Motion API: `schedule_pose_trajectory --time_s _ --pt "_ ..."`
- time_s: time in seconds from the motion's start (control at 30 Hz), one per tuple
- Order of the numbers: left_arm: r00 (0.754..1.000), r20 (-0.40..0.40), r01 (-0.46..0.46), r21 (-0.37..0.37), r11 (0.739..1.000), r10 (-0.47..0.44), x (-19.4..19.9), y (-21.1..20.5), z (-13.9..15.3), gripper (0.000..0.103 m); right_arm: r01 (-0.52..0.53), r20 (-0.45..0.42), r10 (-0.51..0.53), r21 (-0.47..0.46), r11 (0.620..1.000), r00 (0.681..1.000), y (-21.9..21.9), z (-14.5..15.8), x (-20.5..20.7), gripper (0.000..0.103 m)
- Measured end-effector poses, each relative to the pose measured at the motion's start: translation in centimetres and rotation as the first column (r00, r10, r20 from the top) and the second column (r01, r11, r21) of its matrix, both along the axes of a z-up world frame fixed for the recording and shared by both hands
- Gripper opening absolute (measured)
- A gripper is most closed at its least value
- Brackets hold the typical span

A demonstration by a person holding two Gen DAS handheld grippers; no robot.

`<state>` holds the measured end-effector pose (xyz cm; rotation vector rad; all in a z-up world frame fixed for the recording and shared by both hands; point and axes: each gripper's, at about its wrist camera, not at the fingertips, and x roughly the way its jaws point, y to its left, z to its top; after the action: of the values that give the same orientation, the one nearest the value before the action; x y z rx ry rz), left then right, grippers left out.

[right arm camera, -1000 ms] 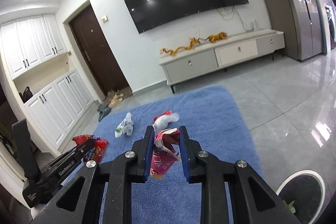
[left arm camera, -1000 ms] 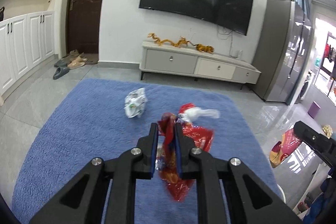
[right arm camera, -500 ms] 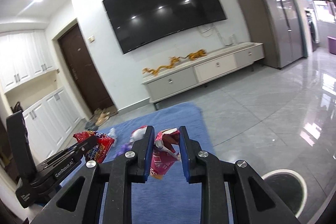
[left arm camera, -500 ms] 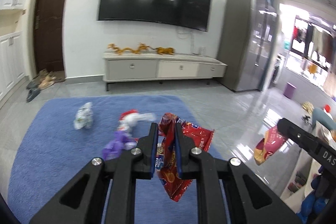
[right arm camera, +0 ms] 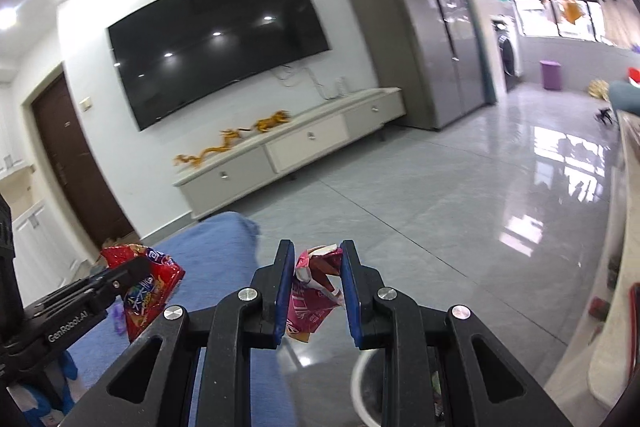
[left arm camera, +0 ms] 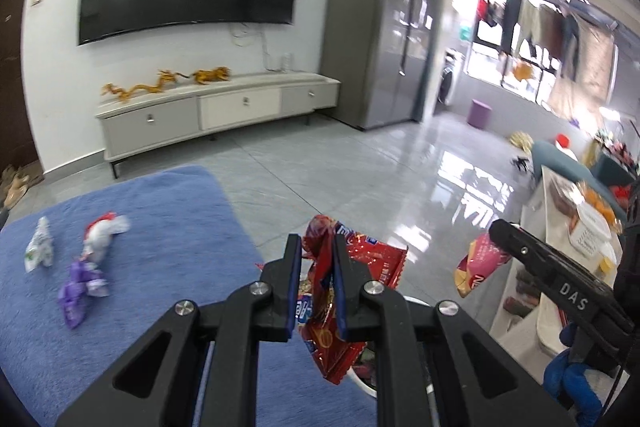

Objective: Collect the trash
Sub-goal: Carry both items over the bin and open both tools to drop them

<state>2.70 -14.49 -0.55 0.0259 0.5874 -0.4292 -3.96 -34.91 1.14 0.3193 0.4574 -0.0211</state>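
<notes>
My left gripper is shut on a red snack bag, held in the air above a white trash bin whose rim shows under the fingers. My right gripper is shut on a crumpled pink wrapper, held just left of the same bin. The right gripper and pink wrapper show at the right of the left wrist view. The left gripper with the red bag shows at the left of the right wrist view. A white wrapper, a red-and-white wrapper and a purple wrapper lie on the blue rug.
A TV cabinet stands against the far wall under a large TV. A grey fridge stands to its right. A white table with clutter is at the right edge. Glossy grey tile floor lies beyond the rug.
Both grippers have swung right, off the rug toward the tile floor, each carrying its wrapper. The bin has come into view under both.
</notes>
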Motion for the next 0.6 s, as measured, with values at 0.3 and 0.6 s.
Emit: schedule_pose_trajectory --time_s 0.3,0.6 --pt "0.990 -0.102 0.103 0.049 0.993 -0.097 2.2 -6.8 -3.1 0.014 0.104 -0.124 -0.096 0.056 0.993 0.988 -5.7 -4.8 0.3 0.022" --pt "0.968 -0.216 0.144 0.053 0.988 -0.130 5.1 -11.0 -6.7 0.015 0.165 -0.213 -0.141 0.103 0.981 0.967 -8.7 -8.4 1.4 0.025"
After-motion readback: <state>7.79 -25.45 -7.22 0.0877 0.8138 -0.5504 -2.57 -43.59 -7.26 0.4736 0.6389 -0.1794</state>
